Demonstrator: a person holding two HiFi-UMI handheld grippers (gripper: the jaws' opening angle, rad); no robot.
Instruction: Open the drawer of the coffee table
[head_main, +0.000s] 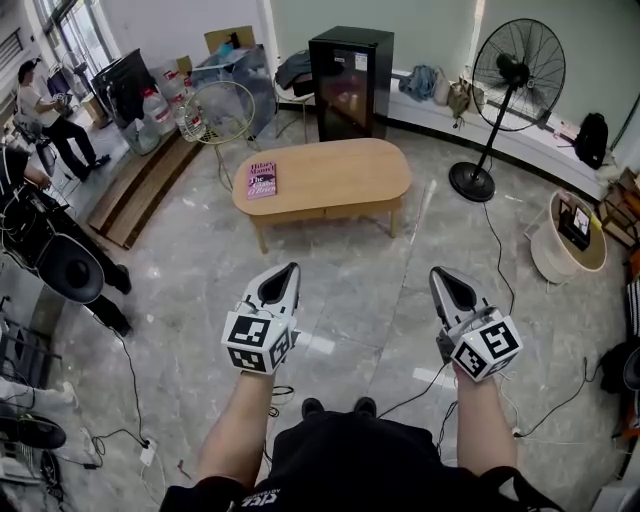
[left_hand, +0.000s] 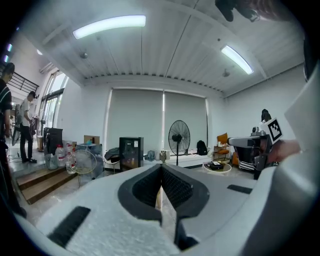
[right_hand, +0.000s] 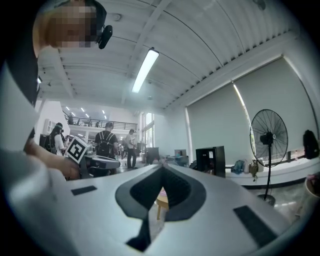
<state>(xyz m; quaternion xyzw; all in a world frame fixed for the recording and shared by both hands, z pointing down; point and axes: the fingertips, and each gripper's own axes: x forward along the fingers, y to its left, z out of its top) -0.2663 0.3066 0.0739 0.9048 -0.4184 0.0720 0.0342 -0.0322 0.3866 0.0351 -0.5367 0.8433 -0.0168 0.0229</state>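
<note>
Left tongs (head_main: 292, 268) and right tongs (head_main: 437, 271) clenched, empty.
Both hover well short of the counter (head_main: 340, 170); pink book (head_main: 262, 180) on its left end.

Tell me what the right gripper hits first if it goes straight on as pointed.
Nothing near: open floor, then probably the coffee table, which shows just past the shut tips of the right gripper. Depth is unclear; it might pass over the tabletop.

The person wears a black short-sleeved top (head_main: 350, 460) and black shoes (head_main: 338, 406). The left tongs (head_main: 292, 268) and right tongs (head_main: 437, 272) are pale grey, black-padded, with black-and-white marker cubes (head_main: 258, 342).
</note>
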